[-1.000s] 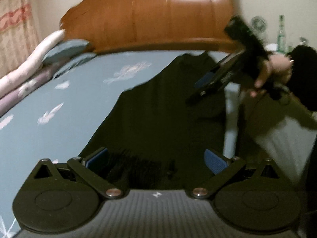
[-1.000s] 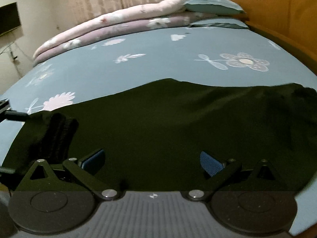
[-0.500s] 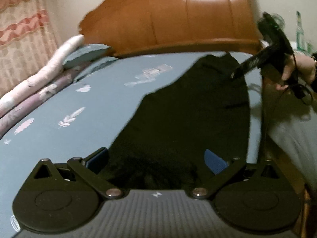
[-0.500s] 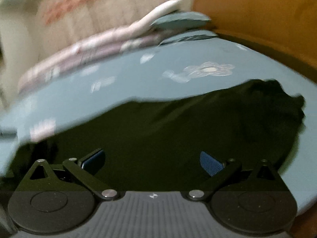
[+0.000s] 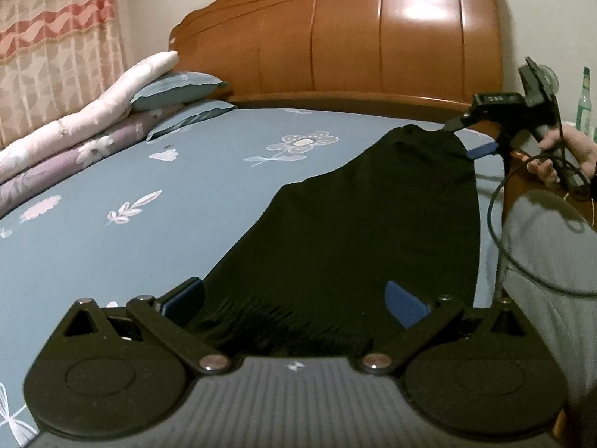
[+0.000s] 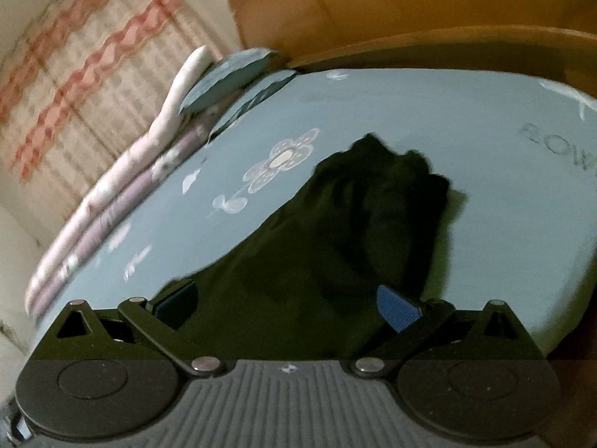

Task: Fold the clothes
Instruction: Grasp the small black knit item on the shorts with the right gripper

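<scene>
Black garment: a dark, matte, soft cloth lying stretched along the near edge of a bed, its far end gathered into creases and its near end ribbed in fine folds. The bed sheet is smooth blue-grey fabric printed with white flowers and leaves. Behind it rises a polished wooden headboard, arched on top, panelled and glossy with reflected light. Along the far side lie a long pale pink bolster, a mauve floral quilt roll and blue-grey pillows. A woven curtain with wavy red bands hangs at the left; a green glass bottle stands at the right margin.

Left tongs: black hinged arms with blue ribbed pads, spread wide, the garment's near end lying between them; no grip visible. Right tongs: likewise spread wide in their own blurred view, with cloth between the pads. In the left wrist view they sit at the garment's far corner, one tip touching or just above the cloth, held by a hand with a black cable looping down.
</scene>
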A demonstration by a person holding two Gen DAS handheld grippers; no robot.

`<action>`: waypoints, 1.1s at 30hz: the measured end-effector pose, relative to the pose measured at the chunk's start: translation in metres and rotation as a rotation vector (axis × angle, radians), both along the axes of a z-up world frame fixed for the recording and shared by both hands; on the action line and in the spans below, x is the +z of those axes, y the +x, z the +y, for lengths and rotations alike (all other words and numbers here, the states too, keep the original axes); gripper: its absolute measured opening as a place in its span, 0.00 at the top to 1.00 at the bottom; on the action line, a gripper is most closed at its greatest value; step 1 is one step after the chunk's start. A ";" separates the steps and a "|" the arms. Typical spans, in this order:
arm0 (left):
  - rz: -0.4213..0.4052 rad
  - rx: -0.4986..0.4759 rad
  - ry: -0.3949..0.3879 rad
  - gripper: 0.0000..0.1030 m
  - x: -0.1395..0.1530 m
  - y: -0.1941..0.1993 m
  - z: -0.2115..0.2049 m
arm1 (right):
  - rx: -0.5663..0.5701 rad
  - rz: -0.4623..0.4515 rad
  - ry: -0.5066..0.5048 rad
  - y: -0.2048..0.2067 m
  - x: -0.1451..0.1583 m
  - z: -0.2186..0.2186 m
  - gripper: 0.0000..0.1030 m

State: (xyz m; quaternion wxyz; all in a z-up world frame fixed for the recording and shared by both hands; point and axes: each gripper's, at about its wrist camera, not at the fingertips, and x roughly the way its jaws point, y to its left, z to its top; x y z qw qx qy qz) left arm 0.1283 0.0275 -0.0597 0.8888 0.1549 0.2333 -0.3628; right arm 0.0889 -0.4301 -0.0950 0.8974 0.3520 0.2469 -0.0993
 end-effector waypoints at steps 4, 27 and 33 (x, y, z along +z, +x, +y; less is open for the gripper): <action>0.005 0.008 -0.015 0.01 0.001 0.002 0.003 | -0.058 0.039 0.022 0.004 -0.005 -0.019 0.00; 0.057 0.010 -0.007 0.01 -0.011 0.009 0.000 | 0.053 -0.051 0.160 0.058 -0.042 -0.096 0.00; 0.068 0.020 -0.028 0.01 -0.011 0.011 0.007 | 0.151 -0.078 0.098 0.051 -0.045 -0.084 0.00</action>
